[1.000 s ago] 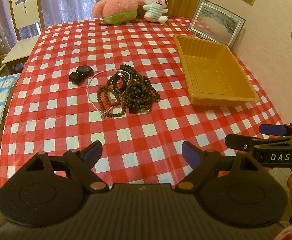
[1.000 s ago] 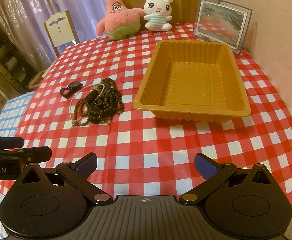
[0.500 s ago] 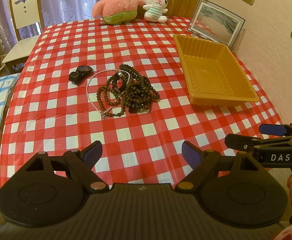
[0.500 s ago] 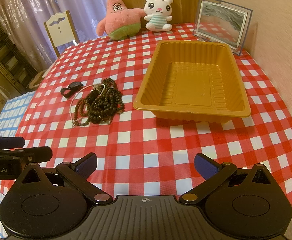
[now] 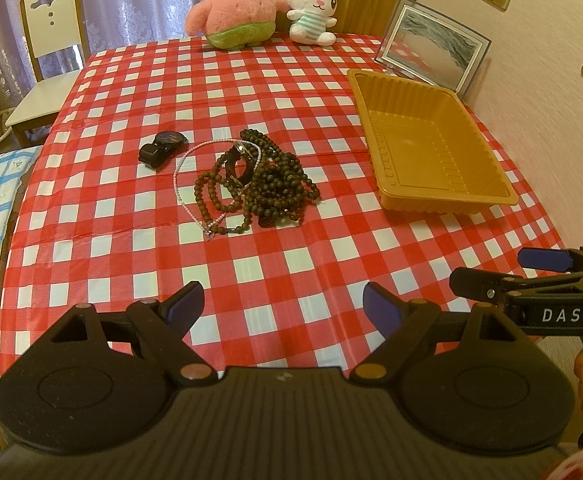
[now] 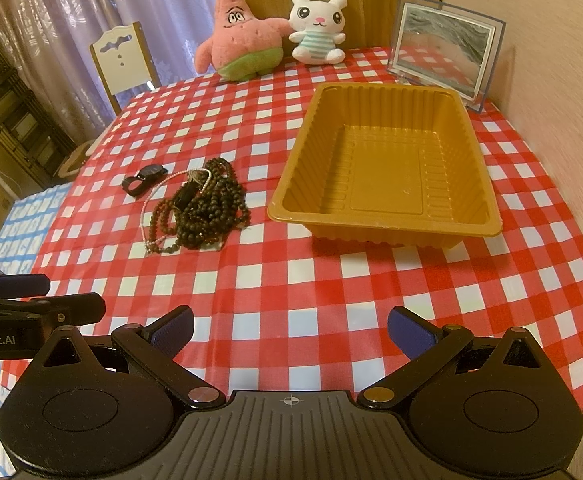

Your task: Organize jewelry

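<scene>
A heap of dark bead necklaces (image 5: 271, 188) (image 6: 207, 210) lies mid-table, tangled with a thin pale bead strand (image 5: 183, 196) (image 6: 144, 216) and a dark strap. A black watch (image 5: 159, 148) (image 6: 143, 178) rests just left of the heap. An empty orange plastic tray (image 5: 487, 200) (image 6: 287, 208) stands to the right of the heap. My left gripper (image 5: 279, 306) hovers open over the near edge of the table, well short of the heap. My right gripper (image 6: 289, 326) is open too, near the front edge, facing the tray. Neither holds anything.
The table (image 5: 271, 92) (image 6: 371, 280) wears a red-and-white checked cloth. A pink star plush (image 5: 235, 4) (image 6: 243, 44), a white bunny plush (image 5: 311, 8) (image 6: 317, 28) and a framed picture (image 5: 431, 44) (image 6: 447, 44) line the far edge. A white chair (image 5: 47, 60) (image 6: 121, 60) stands at the far left. A wall runs along the right.
</scene>
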{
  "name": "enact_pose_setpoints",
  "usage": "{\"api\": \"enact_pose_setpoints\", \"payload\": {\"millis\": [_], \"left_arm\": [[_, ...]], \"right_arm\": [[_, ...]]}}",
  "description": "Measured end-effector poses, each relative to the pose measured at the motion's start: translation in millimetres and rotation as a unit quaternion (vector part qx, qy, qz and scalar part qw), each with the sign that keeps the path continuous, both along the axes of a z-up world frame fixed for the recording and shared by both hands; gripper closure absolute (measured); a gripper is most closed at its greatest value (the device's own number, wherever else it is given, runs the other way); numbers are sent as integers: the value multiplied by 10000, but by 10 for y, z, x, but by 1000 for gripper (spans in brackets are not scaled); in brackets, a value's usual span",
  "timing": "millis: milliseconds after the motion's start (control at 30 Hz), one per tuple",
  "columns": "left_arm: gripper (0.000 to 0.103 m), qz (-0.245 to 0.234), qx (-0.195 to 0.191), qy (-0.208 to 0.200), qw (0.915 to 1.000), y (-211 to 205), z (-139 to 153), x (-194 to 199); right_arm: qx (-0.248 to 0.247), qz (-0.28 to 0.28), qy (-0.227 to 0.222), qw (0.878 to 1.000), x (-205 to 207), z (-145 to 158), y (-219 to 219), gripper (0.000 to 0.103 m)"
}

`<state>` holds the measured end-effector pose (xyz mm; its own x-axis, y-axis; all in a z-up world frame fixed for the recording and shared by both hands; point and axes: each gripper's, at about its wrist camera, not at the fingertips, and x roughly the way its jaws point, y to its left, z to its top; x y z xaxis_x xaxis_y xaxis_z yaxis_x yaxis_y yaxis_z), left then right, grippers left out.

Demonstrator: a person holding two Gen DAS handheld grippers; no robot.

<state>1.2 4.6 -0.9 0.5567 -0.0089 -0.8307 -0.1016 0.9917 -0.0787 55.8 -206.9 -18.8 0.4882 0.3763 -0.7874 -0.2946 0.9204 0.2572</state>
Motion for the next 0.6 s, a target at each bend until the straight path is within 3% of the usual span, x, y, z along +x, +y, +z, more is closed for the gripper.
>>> {"api": "enact_pose_setpoints", "payload": {"millis": [600], "left_arm": [[18, 0, -2, -1, 10000, -6, 0, -2]], "right_arm": [[1, -2, -5, 10000, 20, -13, 14, 0]]}}
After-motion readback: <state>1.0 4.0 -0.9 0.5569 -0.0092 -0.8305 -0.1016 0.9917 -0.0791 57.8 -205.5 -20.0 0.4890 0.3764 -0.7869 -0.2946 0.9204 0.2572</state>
